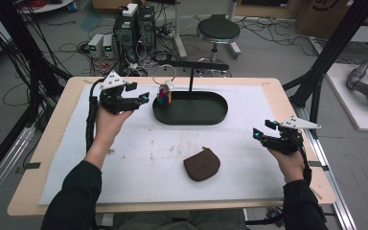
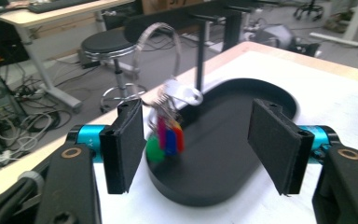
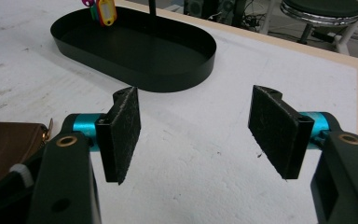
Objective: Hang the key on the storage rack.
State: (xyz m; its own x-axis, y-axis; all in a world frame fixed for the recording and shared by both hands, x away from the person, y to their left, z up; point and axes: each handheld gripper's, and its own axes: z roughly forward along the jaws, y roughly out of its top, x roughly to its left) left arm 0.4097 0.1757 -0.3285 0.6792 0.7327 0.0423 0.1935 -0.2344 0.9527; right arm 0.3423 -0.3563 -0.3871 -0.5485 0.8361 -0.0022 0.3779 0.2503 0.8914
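- table (image 1: 52, 143) with a white mat (image 1: 139, 158) over most of it, wood edge showing all round
- black oval tray (image 1: 206, 117) sits on the far middle of the mat. a thin black post (image 1: 191, 79) rises from its far side with a crossbar (image 1: 194, 64) on top
- keys (image 1: 164, 94) with coloured tags (green, blue, red, yellow) hang at the tray's far left end from a big metal ring (image 1: 165, 73). in the left gripper view the ring (image 2: 161, 35) loops up toward the bar, and the tags (image 2: 168, 137) dangle just above the tray floor, a bit blurry
- brown pouch (image 1: 201, 164) lies flat on the mat, near side, a bit right of centre, well apart from the tray
- left gripper (image 1: 141, 99) is held up off the mat just left of the tray, pointing right at the keys. jaws wide open, nothing between them. in its own view (image 2: 198, 140) the tags sit just past the left pad, not touching as far as i can tell
- right gripper (image 1: 257, 134) is over the right side of the mat, pointing left, near the right table edge. jaws spread wide too, holding nothing. its own view (image 3: 196, 133) shows bare mat between the pads, tray (image 3: 168, 79) farther off, and a corner of the pouch (image 3: 7, 149) at the left edge
- behind the table: a round stool (image 1: 218, 29), computer boxes (image 1: 134, 26) and lots of cables on the floor
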